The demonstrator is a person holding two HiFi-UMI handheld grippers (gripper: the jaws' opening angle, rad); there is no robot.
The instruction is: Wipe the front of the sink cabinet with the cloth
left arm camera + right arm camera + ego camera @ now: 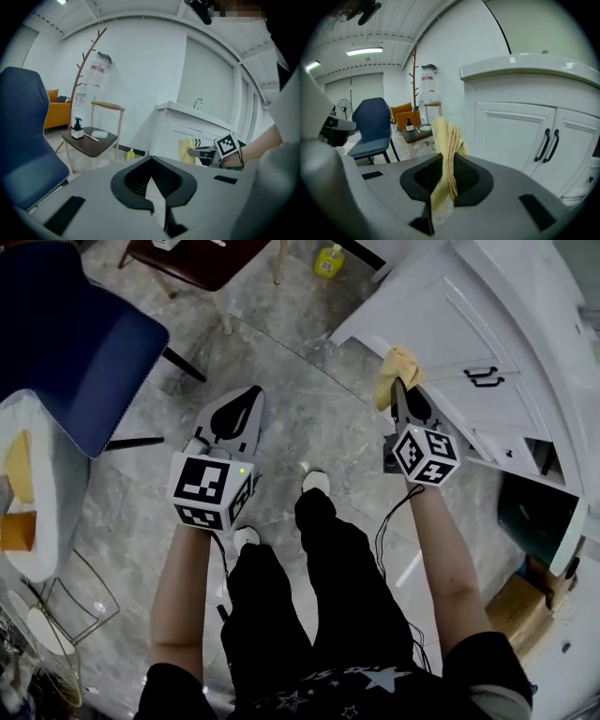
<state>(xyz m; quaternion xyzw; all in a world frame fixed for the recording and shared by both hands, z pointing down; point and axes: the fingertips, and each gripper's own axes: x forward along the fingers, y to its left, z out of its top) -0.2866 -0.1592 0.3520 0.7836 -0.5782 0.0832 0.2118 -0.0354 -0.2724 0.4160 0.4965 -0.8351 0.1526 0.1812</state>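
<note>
Right gripper view: right gripper jaws pinched tight on the yellow cloth. The cloth is nubby, folded in soft pleats, and stands above the jaw tips close to the sink cabinet front; contact can't be told. Cabinet is white and smooth with panelled doors and paired black bar handles. Left gripper jaws are closed tip to tip on nothing, well back from the cabinet over grey veined stone floor. Farther off stand a padded blue chair and a dark-seated wooden chair. Small yellow bottle sits near the cabinet's far corner.
</note>
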